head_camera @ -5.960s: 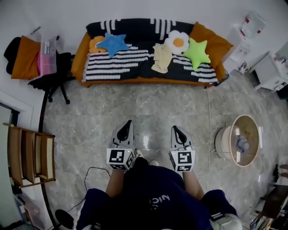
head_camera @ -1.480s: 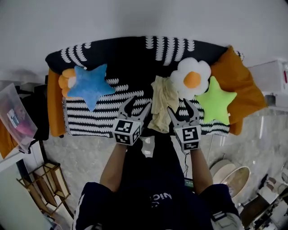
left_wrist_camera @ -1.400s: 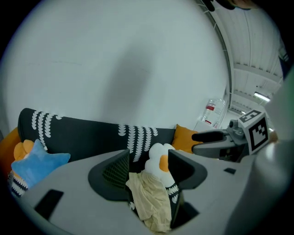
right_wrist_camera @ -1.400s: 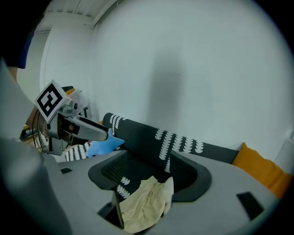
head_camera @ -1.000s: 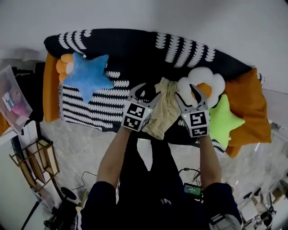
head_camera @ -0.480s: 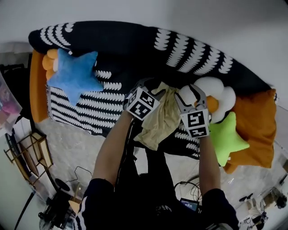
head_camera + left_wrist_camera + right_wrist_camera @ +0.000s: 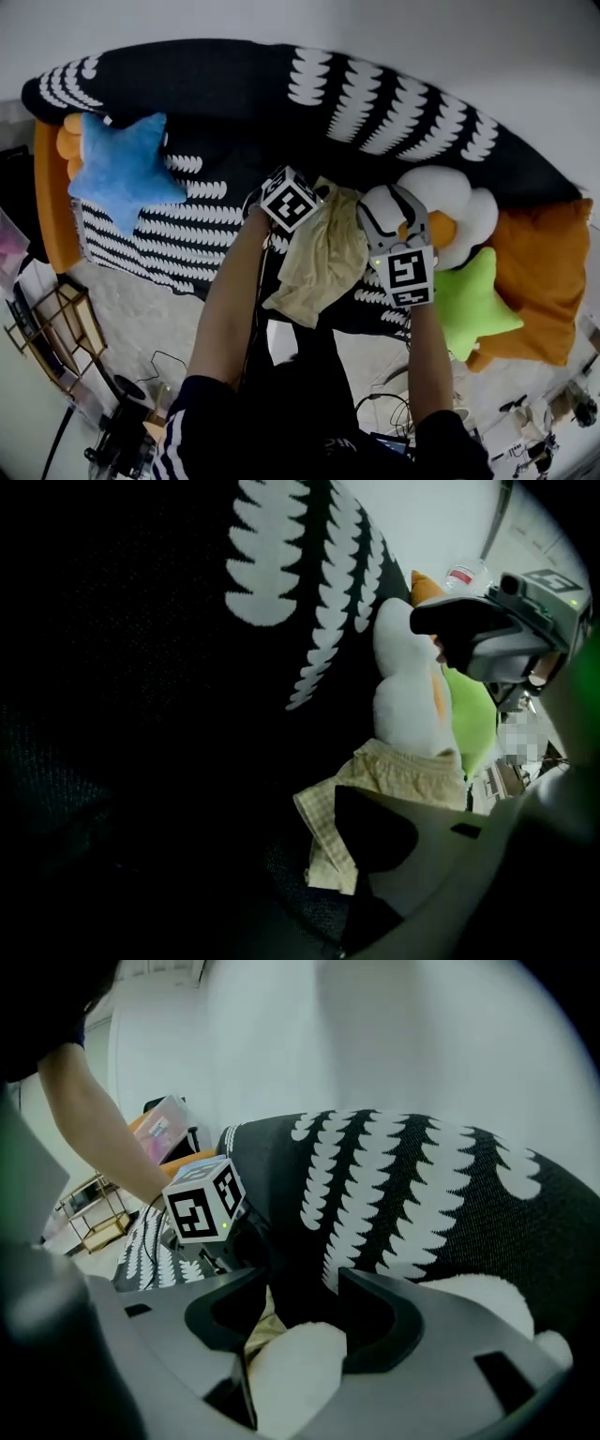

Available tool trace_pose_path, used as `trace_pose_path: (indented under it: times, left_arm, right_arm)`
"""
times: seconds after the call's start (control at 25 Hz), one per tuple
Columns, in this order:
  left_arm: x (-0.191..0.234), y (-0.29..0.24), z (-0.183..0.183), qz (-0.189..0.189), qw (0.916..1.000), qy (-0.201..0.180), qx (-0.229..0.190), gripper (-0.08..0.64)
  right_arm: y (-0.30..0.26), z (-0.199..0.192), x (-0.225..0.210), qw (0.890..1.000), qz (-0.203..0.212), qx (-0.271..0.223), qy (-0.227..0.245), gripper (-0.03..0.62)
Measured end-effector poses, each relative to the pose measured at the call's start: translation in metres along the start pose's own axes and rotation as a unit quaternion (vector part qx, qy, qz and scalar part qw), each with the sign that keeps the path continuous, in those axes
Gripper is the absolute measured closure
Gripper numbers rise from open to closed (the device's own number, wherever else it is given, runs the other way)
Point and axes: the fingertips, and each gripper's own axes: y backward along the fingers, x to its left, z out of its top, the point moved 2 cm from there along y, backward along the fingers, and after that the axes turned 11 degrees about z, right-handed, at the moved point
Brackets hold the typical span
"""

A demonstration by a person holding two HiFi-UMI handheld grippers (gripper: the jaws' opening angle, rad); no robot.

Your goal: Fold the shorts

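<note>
your left tool (image 7: 281,199) is tipped steeply down onto the black-and-white sofa (image 7: 216,94), at the upper left corner of the pale yellow shorts (image 7: 323,258). its jaws have just been closing. in the left gripper view only one jaw shows. the checked waistband corner lies just beside that jaw's tip, unclamped, so the tool reads as released. your right tool (image 7: 302,1283) is at the shorts' upper right edge, and its jaws have also been closing. they stand apart and grip nothing. a white lobe of the fried-egg cushion (image 7: 450,211) and a sliver of yellow cloth sit in the gap. the shorts lie rumpled between your two tools, hanging over the seat's front edge. a green star cushion (image 7: 473,300) lies right of your right tool, and a blue star cushion (image 7: 122,173) lies well left of your left one.
</note>
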Motion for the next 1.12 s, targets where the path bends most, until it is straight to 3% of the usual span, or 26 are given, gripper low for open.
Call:
trace_pose_path:
  times: [0.16, 0.24, 0.36, 0.44, 0.8, 1.12]
  left_arm:
    - [0.0, -0.019, -0.006, -0.01, 0.9988, 0.045, 0.019, 0.383]
    - [0.0, -0.024, -0.007, 0.008, 0.9981, 0.058, 0.02, 0.4]
    - [-0.002, -0.027, -0.013, 0.071, 0.9973, 0.013, 0.009, 0.479]
    - [-0.002, -0.022, -0.016, 0.092, 0.9958, 0.0, -0.003, 0.521]
    - [0.012, 0.041, -0.032, 0.102, 0.9864, 0.114, -0.06, 0.538]
    - [0.021, 0.115, -0.103, 0.131, 0.9615, 0.23, -0.074, 0.538]
  right_arm:
    - [-0.006, -0.016, -0.002, 1.0, 0.001, 0.012, -0.001, 0.345]
    - [-0.01, -0.022, -0.004, 1.0, 0.001, 0.016, -0.006, 0.345]
    - [-0.012, -0.029, -0.004, 1.0, 0.001, 0.021, -0.012, 0.345]
    - [-0.015, -0.029, -0.001, 1.0, 0.003, 0.024, -0.013, 0.347]
    - [-0.008, -0.013, -0.008, 1.0, 0.01, 0.025, -0.003, 0.35]
    - [-0.018, 0.004, 0.006, 0.994, 0.065, 0.065, 0.056, 0.374]
